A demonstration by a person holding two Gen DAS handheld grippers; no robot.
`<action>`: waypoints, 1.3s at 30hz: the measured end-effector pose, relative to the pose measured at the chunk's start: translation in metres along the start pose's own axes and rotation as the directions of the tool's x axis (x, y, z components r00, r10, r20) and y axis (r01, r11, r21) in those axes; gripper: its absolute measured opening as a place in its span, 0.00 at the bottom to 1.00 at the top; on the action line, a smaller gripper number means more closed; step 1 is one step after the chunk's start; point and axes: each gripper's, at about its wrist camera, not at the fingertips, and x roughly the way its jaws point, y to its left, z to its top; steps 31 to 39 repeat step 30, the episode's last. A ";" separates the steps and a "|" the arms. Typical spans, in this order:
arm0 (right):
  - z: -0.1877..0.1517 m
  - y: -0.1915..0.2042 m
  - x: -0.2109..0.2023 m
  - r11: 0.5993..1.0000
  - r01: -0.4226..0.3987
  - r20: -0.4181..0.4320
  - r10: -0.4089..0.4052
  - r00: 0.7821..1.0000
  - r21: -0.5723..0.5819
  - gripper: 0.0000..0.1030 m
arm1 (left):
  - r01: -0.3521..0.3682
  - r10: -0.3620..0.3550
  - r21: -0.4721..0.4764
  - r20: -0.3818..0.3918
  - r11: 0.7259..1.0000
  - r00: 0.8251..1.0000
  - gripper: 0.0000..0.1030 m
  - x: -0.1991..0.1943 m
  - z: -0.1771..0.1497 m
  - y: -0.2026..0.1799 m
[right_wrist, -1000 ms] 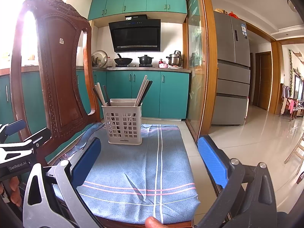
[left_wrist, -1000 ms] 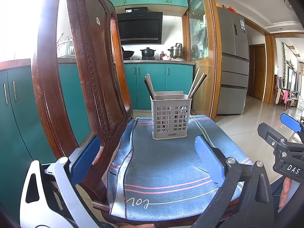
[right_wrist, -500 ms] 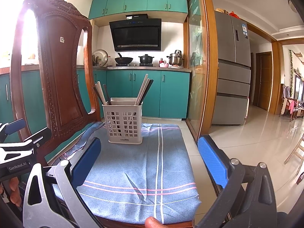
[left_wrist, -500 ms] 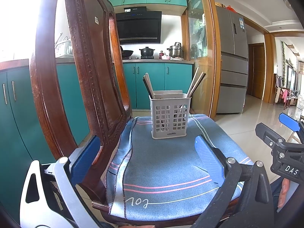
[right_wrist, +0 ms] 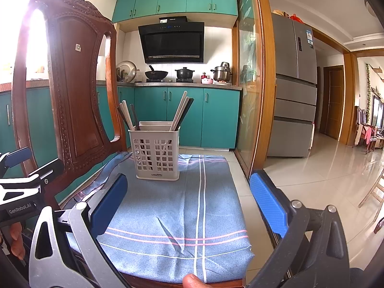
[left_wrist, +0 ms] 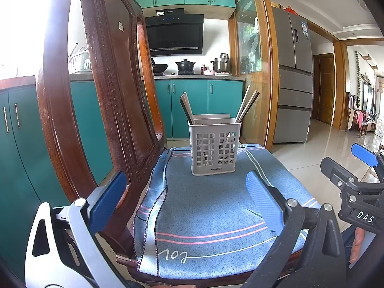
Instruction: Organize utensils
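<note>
A pale grey slotted utensil holder (left_wrist: 214, 147) stands on the blue striped cloth (left_wrist: 206, 213) that covers a wooden chair seat; it also shows in the right wrist view (right_wrist: 156, 152). Several chopsticks (left_wrist: 246, 106) lean out of it, some to the left and some to the right (right_wrist: 180, 114). My left gripper (left_wrist: 186, 200) is open and empty, near the seat's front edge. My right gripper (right_wrist: 188, 200) is open and empty, also at the front of the seat. Each gripper shows at the edge of the other's view.
The carved wooden chair back (left_wrist: 112, 96) rises on the left, close to the left gripper's left finger. Teal kitchen cabinets (right_wrist: 182, 117), a stove with pots and a grey fridge (right_wrist: 292, 88) stand behind. Tiled floor (right_wrist: 324, 180) lies to the right of the chair.
The left wrist view has shifted slightly; the holder sits a little higher and further left in it. The right view is nearly unchanged. Both grippers stay open.
</note>
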 end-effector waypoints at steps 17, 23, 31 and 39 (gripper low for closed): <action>-0.004 -0.001 0.004 1.000 0.001 -0.007 -0.001 1.000 -0.010 0.97 | 0.006 -0.006 0.004 0.001 1.000 1.000 0.96 0.000 0.002 0.000; -0.005 -0.003 0.006 1.000 -0.001 -0.010 0.001 1.000 -0.011 0.97 | 0.008 -0.008 -0.002 -0.007 1.000 1.000 0.96 0.003 0.002 0.000; -0.013 -0.011 0.020 1.000 0.009 -0.048 -0.009 0.999 0.001 0.97 | -0.011 0.012 0.008 -0.064 1.000 0.998 0.96 0.019 -0.004 -0.007; -0.013 -0.011 0.020 1.000 0.009 -0.048 -0.009 0.999 0.001 0.97 | -0.011 0.012 0.008 -0.064 1.000 0.998 0.96 0.019 -0.004 -0.007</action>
